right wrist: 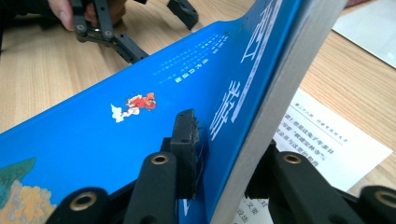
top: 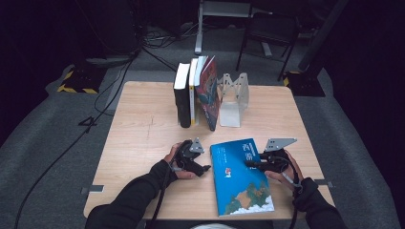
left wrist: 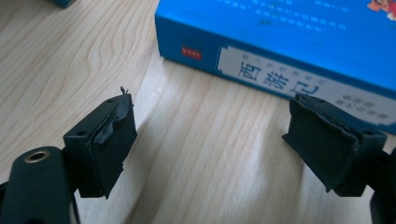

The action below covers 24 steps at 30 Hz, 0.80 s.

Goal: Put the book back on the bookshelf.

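Note:
A blue paperback book (top: 241, 176) lies at the front of the wooden table (top: 143, 124), between my two grippers. My right gripper (top: 248, 164) is shut on the book's right edge. In the right gripper view one pad (right wrist: 187, 149) presses on the blue cover (right wrist: 140, 121), the other finger sits under the page block, and that edge is raised off the table. My left gripper (top: 206, 168) rests open just left of the book. In the left gripper view its jaws (left wrist: 210, 144) stand wide apart with bare wood between them, facing the book's spine (left wrist: 289, 70).
Several upright books (top: 196, 90) stand at the back centre against a white metal bookend (top: 234, 100). A white printed sheet (right wrist: 327, 140) lies on the table under the book's raised edge. A chair (top: 267, 33) and cables sit on the floor beyond.

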Each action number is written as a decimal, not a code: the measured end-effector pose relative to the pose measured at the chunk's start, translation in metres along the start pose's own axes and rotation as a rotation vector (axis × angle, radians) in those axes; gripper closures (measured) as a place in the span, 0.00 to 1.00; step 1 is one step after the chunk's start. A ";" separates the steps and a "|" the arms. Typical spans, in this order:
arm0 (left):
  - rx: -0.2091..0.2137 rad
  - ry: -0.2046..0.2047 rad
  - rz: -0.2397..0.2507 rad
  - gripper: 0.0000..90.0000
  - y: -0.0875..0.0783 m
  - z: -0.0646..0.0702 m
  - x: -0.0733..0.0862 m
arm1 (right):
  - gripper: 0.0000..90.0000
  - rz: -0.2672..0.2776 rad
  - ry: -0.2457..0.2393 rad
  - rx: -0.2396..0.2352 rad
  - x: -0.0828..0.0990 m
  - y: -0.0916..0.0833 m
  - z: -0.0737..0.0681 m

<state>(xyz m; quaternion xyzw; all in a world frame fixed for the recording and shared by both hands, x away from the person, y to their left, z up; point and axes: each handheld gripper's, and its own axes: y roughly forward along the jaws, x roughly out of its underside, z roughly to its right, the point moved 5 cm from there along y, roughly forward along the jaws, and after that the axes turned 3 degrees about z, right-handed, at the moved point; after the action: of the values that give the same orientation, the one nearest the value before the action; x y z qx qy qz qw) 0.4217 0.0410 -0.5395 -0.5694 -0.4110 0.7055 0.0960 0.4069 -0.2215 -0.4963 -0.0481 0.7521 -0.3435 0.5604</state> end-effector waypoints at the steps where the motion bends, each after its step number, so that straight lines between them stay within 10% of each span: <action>1: 0.000 -0.008 -0.006 0.18 -0.002 0.002 0.002 | 0.74 0.000 0.000 0.000 0.000 0.000 0.000; 24: 0.155 0.151 -0.041 0.16 -0.034 0.116 0.033 | 0.34 -0.097 0.032 -0.004 0.052 -0.044 -0.022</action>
<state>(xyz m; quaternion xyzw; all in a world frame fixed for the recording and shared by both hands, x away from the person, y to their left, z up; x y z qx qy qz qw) 0.2966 0.0279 -0.5391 -0.6032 -0.3582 0.6883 0.1848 0.3552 -0.2687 -0.5102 -0.0801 0.7585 -0.3695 0.5308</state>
